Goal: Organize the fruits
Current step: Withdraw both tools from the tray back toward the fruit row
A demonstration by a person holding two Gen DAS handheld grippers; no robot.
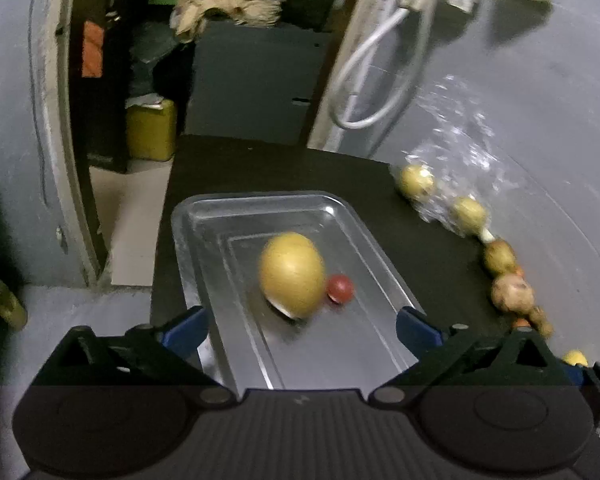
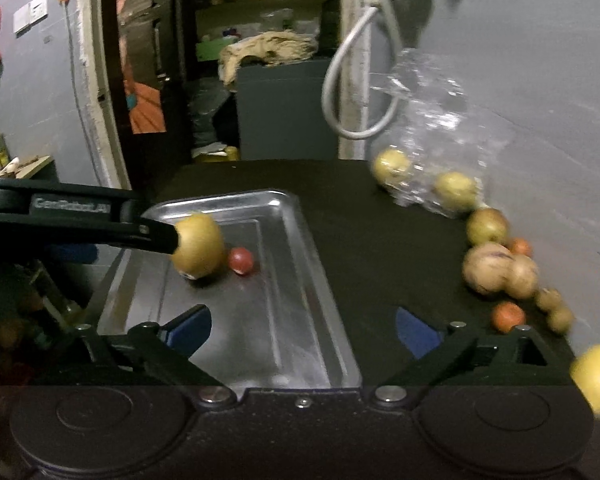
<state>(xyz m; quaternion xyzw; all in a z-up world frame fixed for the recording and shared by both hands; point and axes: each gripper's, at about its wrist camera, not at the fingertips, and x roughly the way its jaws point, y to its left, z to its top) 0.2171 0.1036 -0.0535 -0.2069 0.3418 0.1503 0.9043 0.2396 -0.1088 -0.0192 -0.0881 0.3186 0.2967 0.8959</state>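
A metal tray (image 1: pixel 256 197) sits on the black table (image 1: pixel 428 248). In it a large yellow fruit (image 1: pixel 292 274) lies beside a small red fruit (image 1: pixel 340 288). My left gripper (image 1: pixel 302 330) is open over the tray's near half, and the yellow fruit lies just beyond its blue pads. In the right wrist view the same tray (image 2: pixel 300 320) holds the yellow fruit (image 2: pixel 200 246) and red fruit (image 2: pixel 241 261), with a left finger (image 2: pixel 156 236) reaching the fruit's side. My right gripper (image 2: pixel 302 332) is open and empty over the tray's near right corner.
A clear plastic bag (image 2: pixel 432 120) with two yellow-green fruits (image 2: pixel 456 190) leans on the grey wall at the right. Several more fruits (image 2: pixel 486 268), small orange ones (image 2: pixel 508 316) and a lemon (image 2: pixel 598 376) line that wall. A white cable (image 1: pixel 364 80) hangs behind. The table's left edge (image 1: pixel 160 264) drops to the floor.
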